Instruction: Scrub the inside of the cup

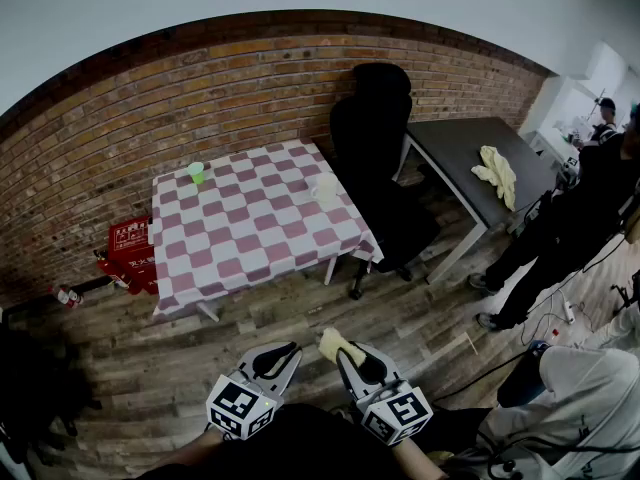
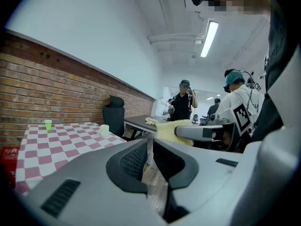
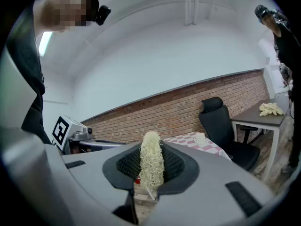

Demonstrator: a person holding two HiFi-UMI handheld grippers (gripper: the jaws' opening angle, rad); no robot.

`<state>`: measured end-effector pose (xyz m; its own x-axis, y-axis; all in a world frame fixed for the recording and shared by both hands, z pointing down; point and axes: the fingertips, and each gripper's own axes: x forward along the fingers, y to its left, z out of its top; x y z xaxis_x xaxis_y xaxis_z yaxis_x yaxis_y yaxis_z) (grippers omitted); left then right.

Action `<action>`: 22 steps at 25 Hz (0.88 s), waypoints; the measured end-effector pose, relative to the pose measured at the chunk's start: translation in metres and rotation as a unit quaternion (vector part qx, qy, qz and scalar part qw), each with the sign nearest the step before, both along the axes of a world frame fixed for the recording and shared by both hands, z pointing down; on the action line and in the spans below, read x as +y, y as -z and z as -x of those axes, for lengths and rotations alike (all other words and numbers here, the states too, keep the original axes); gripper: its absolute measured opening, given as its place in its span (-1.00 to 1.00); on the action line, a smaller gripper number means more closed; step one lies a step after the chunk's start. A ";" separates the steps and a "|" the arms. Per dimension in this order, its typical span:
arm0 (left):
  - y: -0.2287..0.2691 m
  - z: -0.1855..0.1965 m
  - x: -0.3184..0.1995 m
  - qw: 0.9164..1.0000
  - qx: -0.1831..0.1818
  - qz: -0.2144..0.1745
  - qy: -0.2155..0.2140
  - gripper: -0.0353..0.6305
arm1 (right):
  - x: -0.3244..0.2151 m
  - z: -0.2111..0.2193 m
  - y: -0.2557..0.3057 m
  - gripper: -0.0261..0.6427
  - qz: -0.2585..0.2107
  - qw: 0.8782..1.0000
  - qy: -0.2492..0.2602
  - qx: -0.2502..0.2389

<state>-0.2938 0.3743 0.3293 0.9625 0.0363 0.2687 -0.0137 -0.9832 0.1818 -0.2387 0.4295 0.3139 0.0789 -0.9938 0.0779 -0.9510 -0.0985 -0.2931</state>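
Far ahead, a white cup (image 1: pixel 325 190) stands near the right edge of the checkered table (image 1: pixel 250 233); a small green cup (image 1: pixel 196 172) sits at its back left. Both grippers hang low over the wooden floor, well short of the table. My right gripper (image 1: pixel 347 354) is shut on a cream fuzzy scrubber (image 1: pixel 334 342), which stands upright between its pads in the right gripper view as scrubber (image 3: pixel 151 166). My left gripper (image 1: pixel 283 352) is shut and holds nothing. The left gripper view shows its pads (image 2: pixel 133 160) together, with the white cup (image 2: pixel 105 130) beyond.
A black office chair (image 1: pixel 375 128) stands right of the table, beside a dark desk (image 1: pixel 470 153) with a yellow cloth (image 1: pixel 497 173). Red crates (image 1: pixel 128 248) sit on the floor at the table's left. People stand at the right (image 1: pixel 560 228), amid cables.
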 end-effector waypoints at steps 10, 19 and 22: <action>-0.006 0.013 -0.044 1.000 0.008 0.015 -0.010 -0.75 | -0.034 0.011 -0.009 -0.65 0.018 1.000 -0.024 -0.003; -0.023 0.024 -0.111 1.000 0.005 0.020 -0.015 -0.75 | -0.065 0.021 -0.032 -0.65 0.070 0.995 -0.064 -0.018; -0.031 0.014 -0.132 1.000 0.004 0.021 -0.011 -0.75 | -0.067 0.014 -0.038 -0.65 0.073 0.994 -0.078 -0.033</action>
